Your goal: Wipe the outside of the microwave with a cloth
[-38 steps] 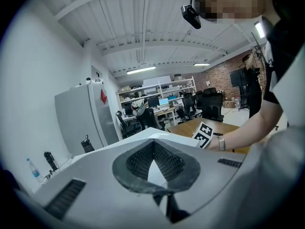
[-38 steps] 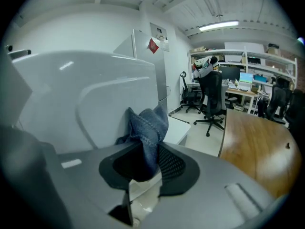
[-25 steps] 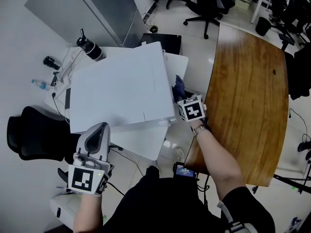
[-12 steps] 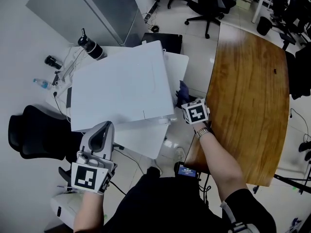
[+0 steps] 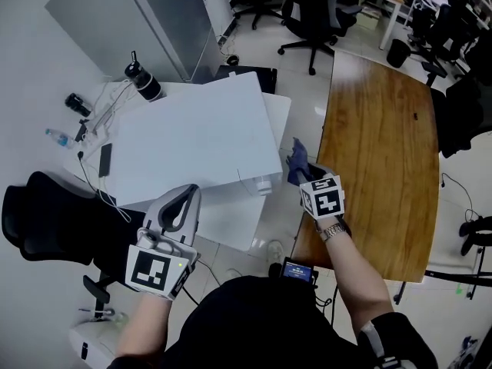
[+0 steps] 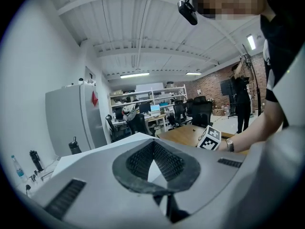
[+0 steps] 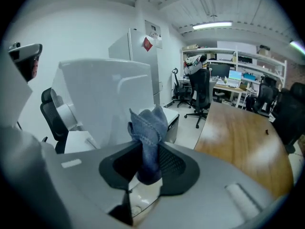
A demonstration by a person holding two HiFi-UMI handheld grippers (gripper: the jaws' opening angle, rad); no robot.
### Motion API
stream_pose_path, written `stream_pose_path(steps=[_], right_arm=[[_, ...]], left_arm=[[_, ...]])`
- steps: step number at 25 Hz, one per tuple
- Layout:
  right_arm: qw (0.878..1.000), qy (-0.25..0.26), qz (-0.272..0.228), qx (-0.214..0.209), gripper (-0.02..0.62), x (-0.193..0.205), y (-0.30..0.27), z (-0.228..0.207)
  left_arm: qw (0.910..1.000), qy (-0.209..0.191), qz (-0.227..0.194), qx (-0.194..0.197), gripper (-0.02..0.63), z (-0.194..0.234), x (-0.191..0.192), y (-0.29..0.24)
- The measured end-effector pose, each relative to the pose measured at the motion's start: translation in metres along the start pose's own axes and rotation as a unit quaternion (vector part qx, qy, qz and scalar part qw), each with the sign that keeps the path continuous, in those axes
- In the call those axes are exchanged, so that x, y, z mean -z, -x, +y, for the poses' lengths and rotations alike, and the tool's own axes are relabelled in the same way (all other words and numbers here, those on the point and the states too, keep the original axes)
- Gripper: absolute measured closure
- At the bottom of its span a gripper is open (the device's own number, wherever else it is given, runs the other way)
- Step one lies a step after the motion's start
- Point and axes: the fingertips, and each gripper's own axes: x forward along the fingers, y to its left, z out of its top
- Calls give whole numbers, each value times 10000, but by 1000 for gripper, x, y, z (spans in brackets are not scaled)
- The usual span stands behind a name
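Note:
The white microwave [image 5: 192,141] stands on a low white table [image 5: 227,221], and its side wall [image 7: 109,99] fills the left of the right gripper view. My right gripper [image 5: 298,169] is shut on a crumpled blue cloth [image 5: 296,158] that sticks up between its jaws [image 7: 148,128]. The cloth hangs in the air just off the microwave's right side, not touching it. My left gripper [image 5: 183,198] is shut and holds nothing, hovering at the microwave's near left corner. In the left gripper view its closed jaws [image 6: 153,151] point across the microwave's top.
A long wooden table [image 5: 377,129] runs along the right, close behind the right gripper. A black bottle [image 5: 142,79], a water bottle [image 5: 58,137] and cables lie behind the microwave. A black chair [image 5: 38,221] stands at the left, a grey cabinet [image 5: 131,14] beyond.
My right gripper has pulled the cloth away from the microwave's right side, toward the lower right of the view. The left gripper has hardly moved.

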Motion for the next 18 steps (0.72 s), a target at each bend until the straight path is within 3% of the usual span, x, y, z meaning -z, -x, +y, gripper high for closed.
stream_pose_path(steps=[7, 13, 18], right_arm=[[9988, 104, -352, 311, 498, -14, 72, 43], [9942, 148, -948, 494, 497, -36, 124, 98], [9919, 432, -1152, 326, 497, -43, 137, 164]], left_arm=[[9988, 139, -419, 224, 606, 15, 1, 40], [9967, 222, -776, 113, 606, 45, 8, 85], [9959, 277, -865, -12, 606, 68, 24, 124]])
